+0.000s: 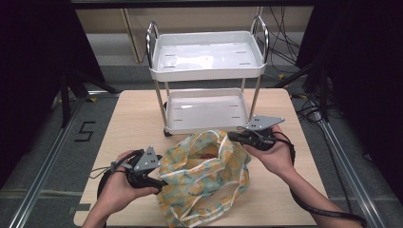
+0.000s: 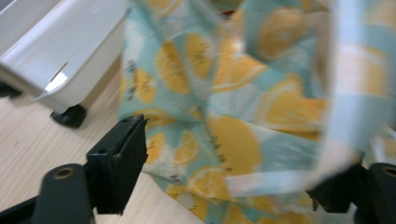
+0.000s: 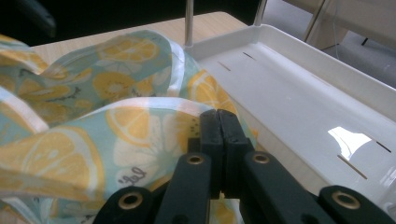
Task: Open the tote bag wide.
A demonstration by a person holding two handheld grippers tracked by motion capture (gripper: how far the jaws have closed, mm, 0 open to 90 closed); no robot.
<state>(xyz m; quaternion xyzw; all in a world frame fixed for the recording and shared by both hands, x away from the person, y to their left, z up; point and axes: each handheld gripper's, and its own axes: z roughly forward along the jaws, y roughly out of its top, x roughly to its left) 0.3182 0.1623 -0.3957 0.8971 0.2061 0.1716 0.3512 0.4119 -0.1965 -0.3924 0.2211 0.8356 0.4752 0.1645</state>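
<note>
Because the white cart stands on small wheels just behind the work, it is the biggest worry: a tug on the cloth toward it could nudge or roll it on the wooden table, and its lower tray sits right at the bag's far edge.

Next down in size, the lemon-print bag lies slumped on the table in front of the cart, its mouth gaping upward with something dark red just visible inside. With 1 side loose, that mouth could fold shut or the contents could tip out.

On the bag's far right rim, the right gripper has its jaws pressed together, apparently pinching the fabric edge; the bite looks thin, so the cloth could slip free under a pull.

At the bag's near left side, the left gripper has its jaws standing wide apart, cloth draped between them but unpressed. Closing now might catch 2 layers or the handle strap instead of a single edge.
</note>
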